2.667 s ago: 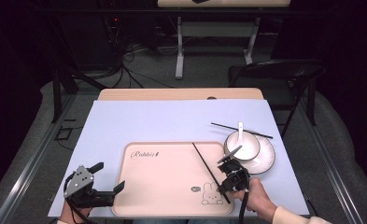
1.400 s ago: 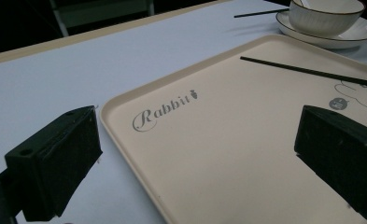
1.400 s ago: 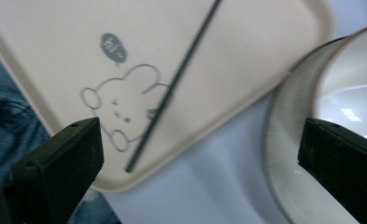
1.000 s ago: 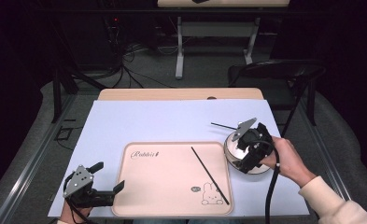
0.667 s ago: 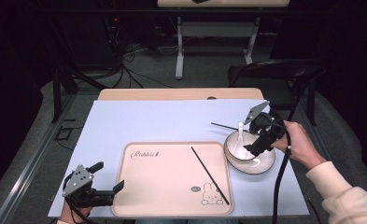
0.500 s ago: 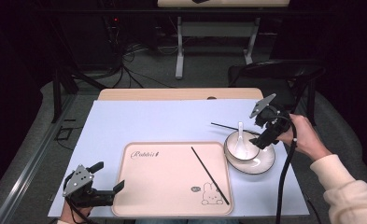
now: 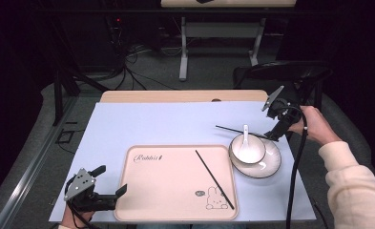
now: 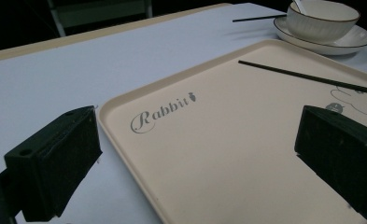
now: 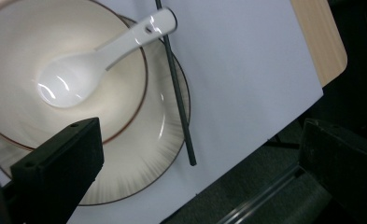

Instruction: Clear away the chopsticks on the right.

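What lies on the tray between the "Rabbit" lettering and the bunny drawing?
One black chopstick lies slantwise on the tray between the lettering and the bunny, as the high view shows.

Tongs (image 8: 195, 163) spread wide over the tray (image 8: 246, 154) — 1 chopstick (image 8: 307, 77) on it

So here's my setup: cream tray (image 7: 175, 183) with "Rabbit" lettering and a little bunny print sits near me on the blue mat. One black chopstick (image 7: 214, 179) lies diagonally on the tray's right half. The other chopstick (image 7: 244, 132) rests across the far rim of the plate (image 7: 269, 166), right of the tray. White bowl (image 7: 247, 149) sits on that plate, white spoon (image 7: 245, 142) inside, handle pointing away.
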`<control>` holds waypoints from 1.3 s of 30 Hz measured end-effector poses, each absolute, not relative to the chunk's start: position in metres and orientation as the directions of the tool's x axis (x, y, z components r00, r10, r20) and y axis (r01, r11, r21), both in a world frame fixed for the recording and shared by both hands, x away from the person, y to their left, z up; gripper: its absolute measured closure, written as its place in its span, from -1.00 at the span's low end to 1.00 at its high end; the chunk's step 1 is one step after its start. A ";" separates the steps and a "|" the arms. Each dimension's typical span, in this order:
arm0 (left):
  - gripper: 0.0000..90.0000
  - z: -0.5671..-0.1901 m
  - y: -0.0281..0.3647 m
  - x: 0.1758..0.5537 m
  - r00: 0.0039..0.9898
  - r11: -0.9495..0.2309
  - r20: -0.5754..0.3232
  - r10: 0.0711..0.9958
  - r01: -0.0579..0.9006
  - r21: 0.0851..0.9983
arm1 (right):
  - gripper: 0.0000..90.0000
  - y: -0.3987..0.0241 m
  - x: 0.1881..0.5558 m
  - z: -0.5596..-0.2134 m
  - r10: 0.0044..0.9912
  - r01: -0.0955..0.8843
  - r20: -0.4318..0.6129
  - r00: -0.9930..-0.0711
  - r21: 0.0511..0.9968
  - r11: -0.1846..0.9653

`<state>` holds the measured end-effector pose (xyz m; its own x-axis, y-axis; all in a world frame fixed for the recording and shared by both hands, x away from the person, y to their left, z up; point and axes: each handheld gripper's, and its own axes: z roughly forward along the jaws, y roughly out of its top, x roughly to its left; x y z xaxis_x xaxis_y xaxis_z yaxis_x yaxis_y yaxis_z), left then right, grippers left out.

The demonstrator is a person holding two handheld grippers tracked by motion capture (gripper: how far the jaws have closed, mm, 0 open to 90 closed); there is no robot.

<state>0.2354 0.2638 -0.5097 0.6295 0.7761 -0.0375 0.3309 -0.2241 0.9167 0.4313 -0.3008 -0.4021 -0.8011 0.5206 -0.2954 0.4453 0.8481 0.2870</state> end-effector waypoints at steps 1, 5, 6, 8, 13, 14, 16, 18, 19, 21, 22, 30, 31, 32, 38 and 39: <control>-1.00 -0.510 0.264 0.235 0.629 -0.221 -0.039 0.777 0.330 0.918 | -1.00 -0.302 0.434 -0.406 0.517 0.448 -0.306 -0.800 0.270 0.852; -1.00 -0.510 0.265 0.236 0.624 -0.215 -0.045 0.780 0.334 0.918 | -1.00 -0.305 0.442 -0.415 0.497 0.443 -0.295 -0.816 0.233 0.866; -1.00 -0.510 0.265 0.236 0.625 -0.212 -0.047 0.780 0.333 0.919 | -1.00 -0.306 0.444 -0.418 0.506 0.451 -0.286 -0.814 0.238 0.860; -1.00 -0.510 0.264 0.236 0.626 -0.217 -0.043 0.778 0.333 0.918 | -0.98 -0.307 0.448 -0.422 0.499 0.447 -0.286 -0.818 0.231 0.864; -1.00 -0.510 0.265 0.236 0.621 -0.212 -0.043 0.783 0.331 0.920 | -0.79 -0.307 0.460 -0.439 0.486 0.444 -0.285 -0.826 0.201 0.873; -1.00 -0.510 0.265 0.236 0.622 -0.208 -0.047 0.782 0.331 0.920 | -0.71 -0.307 0.461 -0.441 0.475 0.434 -0.286 -0.832 0.197 0.879; -1.00 -0.510 0.265 0.236 0.621 -0.208 -0.048 0.782 0.333 0.920 | -0.67 -0.306 0.461 -0.444 0.474 0.433 -0.275 -0.837 0.198 0.880; -1.00 -0.510 0.265 0.237 0.620 -0.206 -0.050 0.783 0.334 0.920 | -0.57 -0.304 0.464 -0.449 0.471 0.434 -0.281 -0.836 0.187 0.881; -1.00 -0.510 0.265 0.237 0.622 -0.207 -0.049 0.781 0.333 0.920 | -0.40 -0.302 0.467 -0.453 0.461 0.424 -0.294 -0.838 0.183 0.887; -1.00 -0.510 0.265 0.236 0.621 -0.209 -0.047 0.783 0.333 0.919 | -0.37 -0.301 0.468 -0.455 0.464 0.428 -0.287 -0.838 0.181 0.885; -1.00 -0.510 0.265 0.236 0.621 -0.210 -0.046 0.782 0.332 0.920 | -0.26 -0.298 0.471 -0.459 0.448 0.417 -0.289 -0.846 0.166 0.894; -1.00 -0.510 0.266 0.236 0.623 -0.211 -0.046 0.781 0.333 0.919 | 0.12 -0.290 0.474 -0.488 0.391 0.395 -0.293 -0.873 0.048 0.918; -1.00 -0.510 0.266 0.236 0.622 -0.209 -0.048 0.781 0.333 0.920 | 0.18 -0.290 0.474 -0.492 0.401 0.406 -0.303 -0.865 0.048 0.913; -1.00 -0.510 0.265 0.236 0.623 -0.211 -0.048 0.781 0.335 0.918 | 0.21 -0.290 0.475 -0.494 0.390 0.396 -0.292 -0.873 0.042 0.917; -1.00 -0.510 0.265 0.236 0.623 -0.215 -0.045 0.781 0.335 0.917 | 0.48 -0.285 0.474 -0.500 0.376 0.382 -0.297 -0.878 0.041 0.923; -1.00 -0.510 0.265 0.236 0.623 -0.215 -0.045 0.781 0.335 0.917 | 0.48 -0.285 0.474 -0.500 0.376 0.382 -0.297 -0.878 0.041 0.923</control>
